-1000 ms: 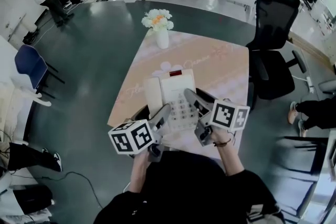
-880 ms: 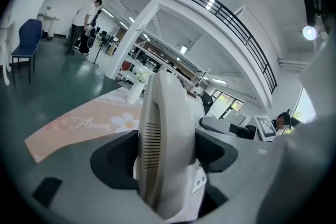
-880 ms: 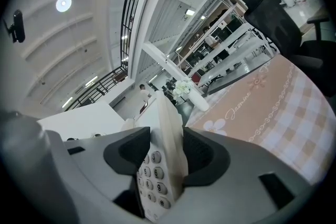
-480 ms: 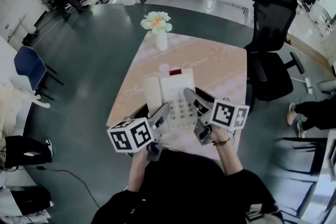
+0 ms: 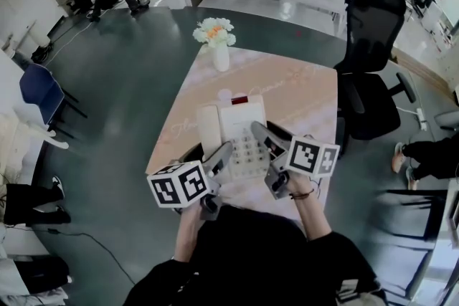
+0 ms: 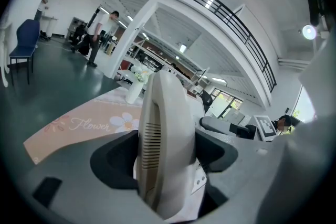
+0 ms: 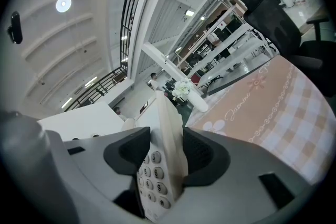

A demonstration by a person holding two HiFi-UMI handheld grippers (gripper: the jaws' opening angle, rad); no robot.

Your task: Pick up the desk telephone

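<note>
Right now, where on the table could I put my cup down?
The cloth is bare between the vase and the phone, and from the phone's right side out to the cloth's edge. The near end is crowded: the left tongs and right tongs both clamp the phone there.

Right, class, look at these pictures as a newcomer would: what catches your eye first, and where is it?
The white desk telephone is at the near end of the pink flowered tablecloth, with the left gripper clamped on its handset side and the right gripper on its keypad edge. A vase of flowers stands at the table's far end, and a black office chair sits beside its right edge.
</note>
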